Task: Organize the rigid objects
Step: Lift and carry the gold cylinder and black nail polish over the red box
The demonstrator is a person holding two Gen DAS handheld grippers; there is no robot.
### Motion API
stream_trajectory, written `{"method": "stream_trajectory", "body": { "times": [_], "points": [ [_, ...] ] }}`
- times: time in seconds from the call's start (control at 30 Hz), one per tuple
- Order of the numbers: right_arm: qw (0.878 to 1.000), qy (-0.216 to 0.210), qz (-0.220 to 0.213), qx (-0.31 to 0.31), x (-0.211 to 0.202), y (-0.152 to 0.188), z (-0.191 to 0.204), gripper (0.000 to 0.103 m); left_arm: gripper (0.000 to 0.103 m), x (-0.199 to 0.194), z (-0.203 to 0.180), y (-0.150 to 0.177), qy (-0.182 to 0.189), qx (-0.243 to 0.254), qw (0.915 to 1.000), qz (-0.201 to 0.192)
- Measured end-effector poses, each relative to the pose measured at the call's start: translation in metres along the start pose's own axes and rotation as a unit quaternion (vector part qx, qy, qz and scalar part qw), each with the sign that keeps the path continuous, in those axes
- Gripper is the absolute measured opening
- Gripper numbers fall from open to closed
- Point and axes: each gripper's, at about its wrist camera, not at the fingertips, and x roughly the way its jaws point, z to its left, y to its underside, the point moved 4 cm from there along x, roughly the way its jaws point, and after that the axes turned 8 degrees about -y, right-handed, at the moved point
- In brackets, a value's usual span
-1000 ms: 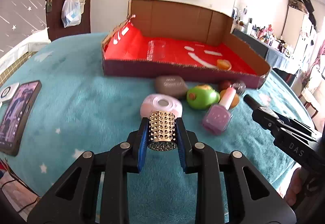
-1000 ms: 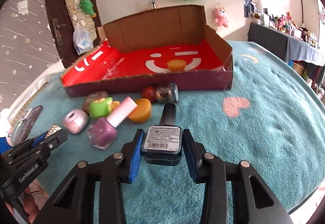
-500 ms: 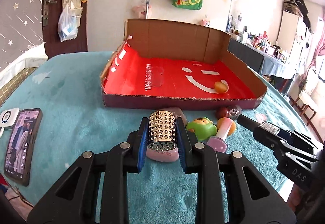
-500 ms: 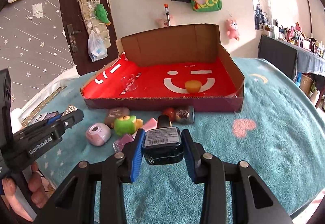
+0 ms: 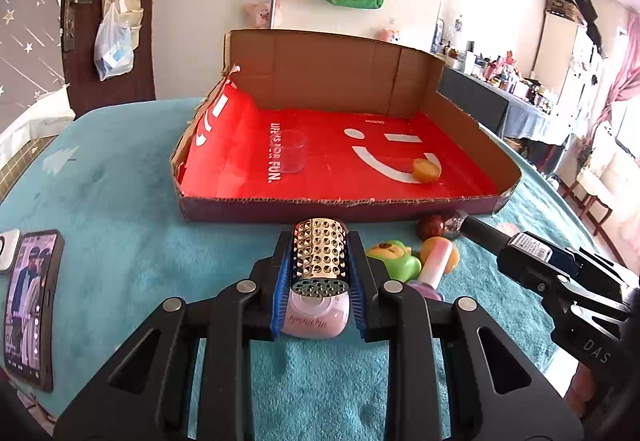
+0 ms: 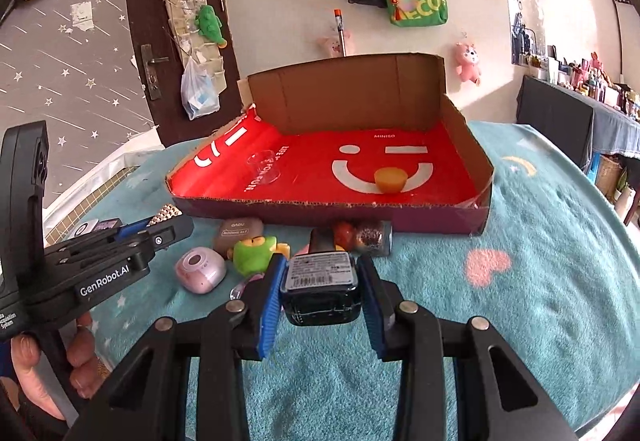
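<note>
My left gripper [image 5: 319, 273] is shut on a gold studded cylinder [image 5: 319, 256], held above the teal table in front of the open cardboard box [image 5: 340, 207] with a red smiley floor. My right gripper [image 6: 320, 281] is shut on a dark nail polish bottle [image 6: 320, 283], also raised before the box [image 6: 400, 215]. A clear cup [image 5: 289, 151] and an orange piece [image 5: 427, 170] lie inside the box. Below the left gripper sits a pink round case [image 5: 315, 315]. A green toy [image 6: 255, 252], a grey-brown stone [image 6: 238, 230] and a glitter bottle [image 6: 372, 237] lie by the box front.
A phone [image 5: 28, 305] lies at the table's left edge. A pink nail polish bottle [image 5: 434, 269] and a red ball [image 5: 431, 227] lie near the green toy [image 5: 394, 261]. The teal cloth with a pink heart [image 6: 486, 267] spreads to the right.
Both grippers have risen and tilted up with their objects, so more of the box floor shows. The items on the table have not moved.
</note>
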Motion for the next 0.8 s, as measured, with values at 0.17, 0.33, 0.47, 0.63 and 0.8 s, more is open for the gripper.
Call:
{"method": "stream_trajectory", "body": {
  "times": [0.17, 0.33, 0.47, 0.63, 0.8],
  "points": [
    [1.0, -0.004, -0.003, -0.007, 0.0, -0.008, -0.001, 0.038, 0.024, 0.005, -0.001, -0.013, 0.012, 0.009, 0.9999, 0.003],
    [1.0, -0.016, 0.002, -0.012, 0.004, -0.019, -0.002, 0.038, 0.024, 0.01, -0.004, -0.029, 0.028, 0.019, 0.9994, 0.004],
    [0.999, -0.036, 0.01, -0.012, 0.009, -0.031, -0.004, 0.038, 0.024, 0.02, -0.006, -0.038, 0.042, 0.027, 0.9986, 0.015],
    [0.999, -0.044, 0.019, -0.022, 0.015, -0.043, -0.006, 0.038, 0.024, 0.033, -0.008, -0.048, 0.048, 0.038, 0.9978, 0.026],
    [0.998, -0.051, 0.032, -0.031, 0.026, -0.052, -0.009, 0.038, 0.024, 0.045, -0.01, -0.056, 0.061, 0.049, 0.9962, 0.038]
  ]
}}
